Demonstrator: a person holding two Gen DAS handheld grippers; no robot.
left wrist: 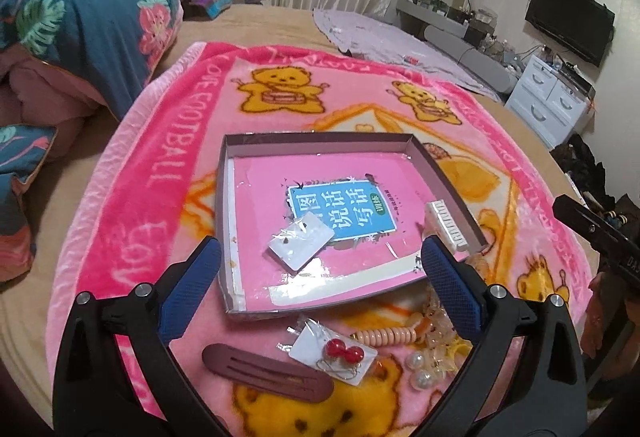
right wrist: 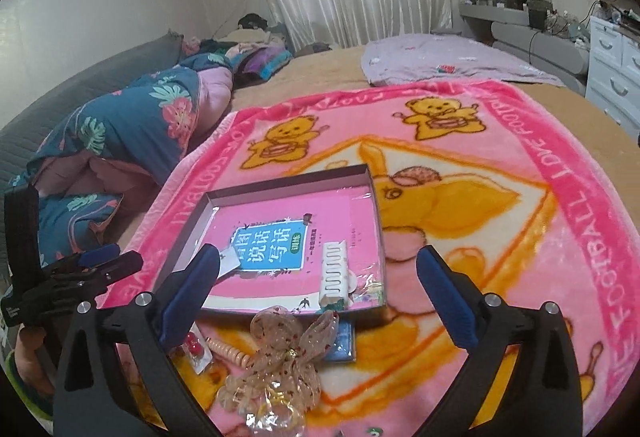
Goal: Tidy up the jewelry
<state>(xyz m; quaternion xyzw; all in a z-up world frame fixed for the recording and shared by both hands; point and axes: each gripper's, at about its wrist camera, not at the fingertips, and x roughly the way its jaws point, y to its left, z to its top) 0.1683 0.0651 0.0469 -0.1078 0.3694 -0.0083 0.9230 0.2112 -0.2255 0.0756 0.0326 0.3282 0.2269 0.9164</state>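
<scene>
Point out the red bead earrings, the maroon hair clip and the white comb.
red bead earrings (left wrist: 343, 352), left wrist view, on the left bead.
maroon hair clip (left wrist: 267, 371), left wrist view, mid body.
white comb (right wrist: 335, 273), right wrist view, middle of its teeth, inside the box.

Fleecy cloth blanket (left wrist: 168, 173), glossy-lined tray (left wrist: 444, 173), probably cardboard; pearls (left wrist: 420, 369) smooth and shiny.

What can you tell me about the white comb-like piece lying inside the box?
The white comb is a short, flat bar with a row of narrow slots along it, plastic by its look. It lies flat inside the shallow box, at the near right corner, close along the right wall. In the right wrist view it rests on the pink book cover lining the box bottom. No tool touches it; both stand open above.
</scene>
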